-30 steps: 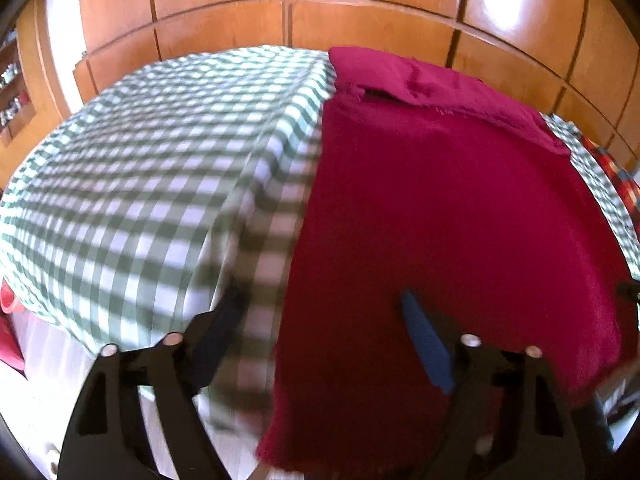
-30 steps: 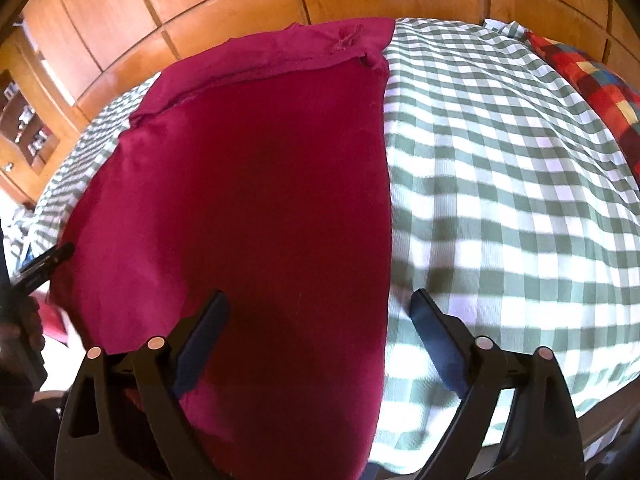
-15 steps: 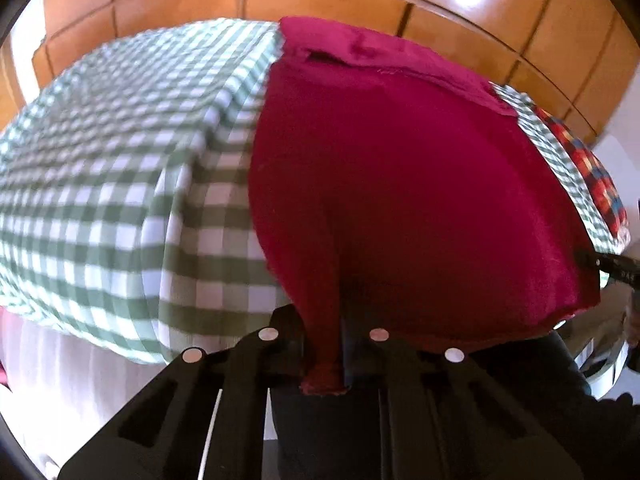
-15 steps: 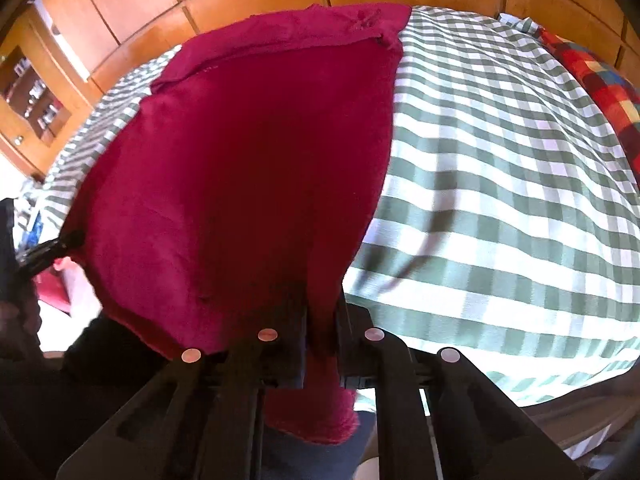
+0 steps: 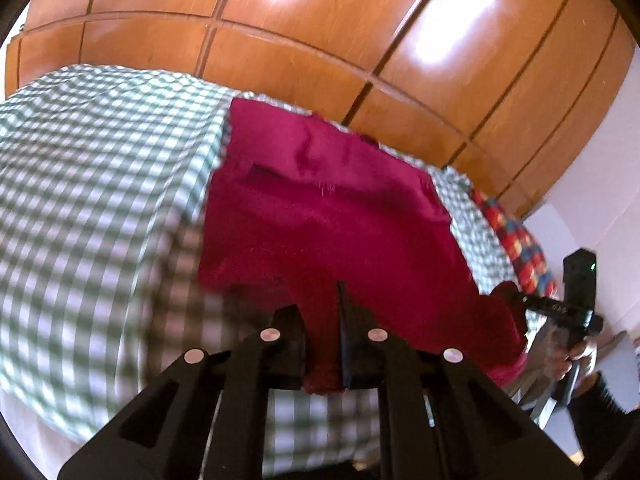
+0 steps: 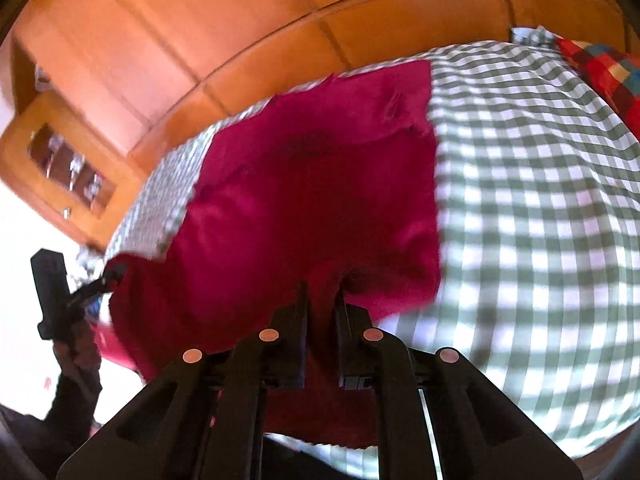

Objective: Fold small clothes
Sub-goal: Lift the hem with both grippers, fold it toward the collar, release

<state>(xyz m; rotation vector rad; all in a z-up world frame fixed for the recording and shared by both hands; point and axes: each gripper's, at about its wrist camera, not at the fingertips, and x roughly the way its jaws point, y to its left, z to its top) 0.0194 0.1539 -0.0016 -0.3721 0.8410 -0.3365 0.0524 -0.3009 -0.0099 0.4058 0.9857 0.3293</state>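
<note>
A dark red garment lies on a green-and-white checked bedcover. Its near edge is lifted off the bed and hangs between my two grippers. My left gripper is shut on the near left corner of the garment. My right gripper is shut on the near right corner of the red garment. The far part of the garment still rests on the checked bedcover, with a fold along its far edge. The right gripper also shows at the right edge of the left wrist view, and the left gripper at the left edge of the right wrist view.
A glossy wooden panelled wall stands just behind the bed. A red, blue and yellow checked cloth lies at the bed's far right. A wooden cabinet with glass doors stands to the left.
Both grippers were open over the garment's near edge a second ago. They shut on its two near corners and have since lifted them up and forward, toward the far edge.
</note>
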